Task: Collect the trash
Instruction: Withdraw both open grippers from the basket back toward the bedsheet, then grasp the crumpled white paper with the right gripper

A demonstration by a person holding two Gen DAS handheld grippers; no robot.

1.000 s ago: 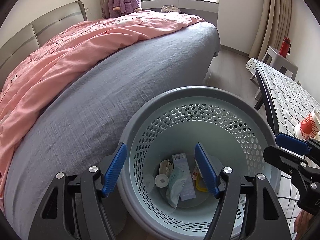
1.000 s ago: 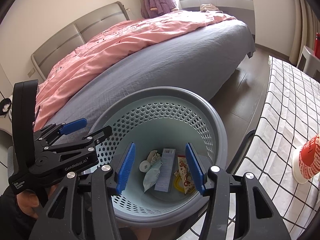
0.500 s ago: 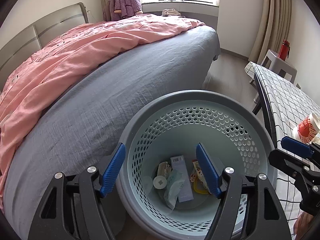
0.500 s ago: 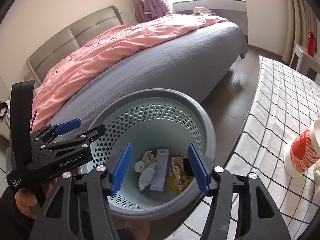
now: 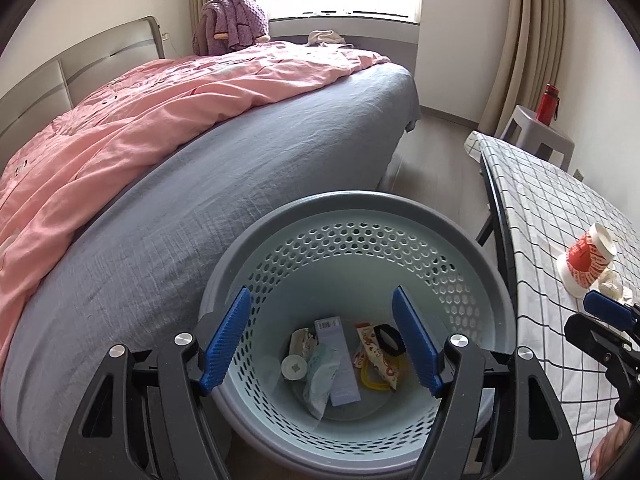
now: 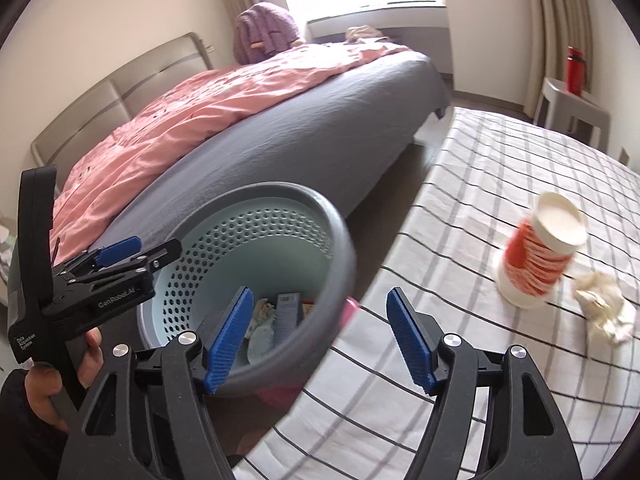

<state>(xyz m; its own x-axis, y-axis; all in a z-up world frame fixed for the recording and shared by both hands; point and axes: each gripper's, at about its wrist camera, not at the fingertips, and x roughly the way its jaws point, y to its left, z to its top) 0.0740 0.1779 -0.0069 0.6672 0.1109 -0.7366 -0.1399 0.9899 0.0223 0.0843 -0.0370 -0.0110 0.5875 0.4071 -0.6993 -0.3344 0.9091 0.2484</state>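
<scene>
Several wrappers and a small box are already lying in the basket (image 5: 356,216), while a red paper cup (image 6: 538,256) and crumpled tissue (image 6: 604,306) are still waiting on the worktop (image 6: 460,208) right of the basket. The right gripper (image 6: 320,338), its fingers having just been opening with nothing between them, is pointing over the basket's rim toward the worktop; the left gripper (image 5: 320,338) is hovering above the basket, its fingers apart and empty. The bed (image 5: 240,184) is lying just behind the basket, clear of the reach.
</scene>
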